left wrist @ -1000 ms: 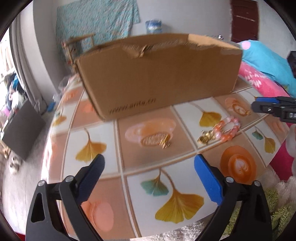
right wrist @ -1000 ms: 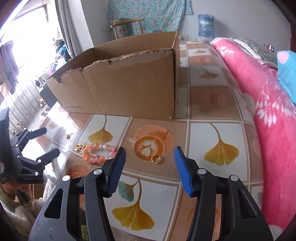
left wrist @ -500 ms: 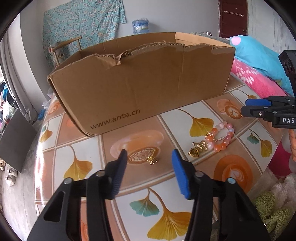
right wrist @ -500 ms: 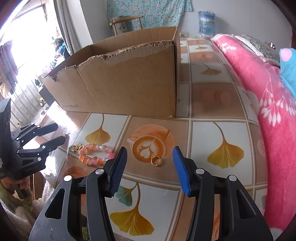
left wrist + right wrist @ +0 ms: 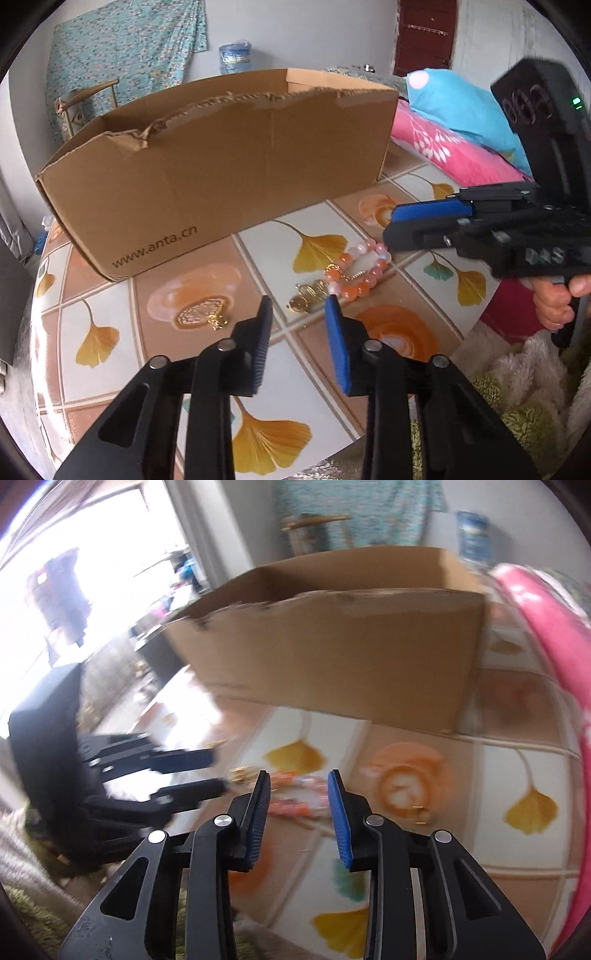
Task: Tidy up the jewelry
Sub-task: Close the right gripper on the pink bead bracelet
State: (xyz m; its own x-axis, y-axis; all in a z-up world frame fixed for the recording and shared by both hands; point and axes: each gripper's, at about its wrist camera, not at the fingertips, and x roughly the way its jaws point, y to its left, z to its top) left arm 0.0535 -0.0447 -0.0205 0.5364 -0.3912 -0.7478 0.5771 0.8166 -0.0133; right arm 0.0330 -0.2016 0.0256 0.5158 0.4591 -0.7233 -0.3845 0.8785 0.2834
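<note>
A pink and orange bead bracelet (image 5: 360, 267) lies on the tiled tabletop with a gold pendant chain (image 5: 308, 295) touching its near side. A small gold earring (image 5: 218, 322) lies to the left on an orange motif. My left gripper (image 5: 299, 306) is open and empty, its tips just short of the gold pendant. My right gripper (image 5: 388, 230) reaches in from the right, open, its tips at the bracelet's far end. In the blurred right wrist view my right gripper (image 5: 299, 779) frames the bracelet (image 5: 295, 794), and a gold ring (image 5: 419, 810) lies to the right.
An open cardboard box (image 5: 221, 166) stands behind the jewelry. A pink and blue bedding pile (image 5: 454, 140) lies to the right. A green shaggy rug (image 5: 524, 402) lies below the table's (image 5: 177, 369) near edge.
Both grippers have moved in toward the bracelet and narrowed their opening. The right gripper swung left, blurring its view. The jewelry has not moved.
</note>
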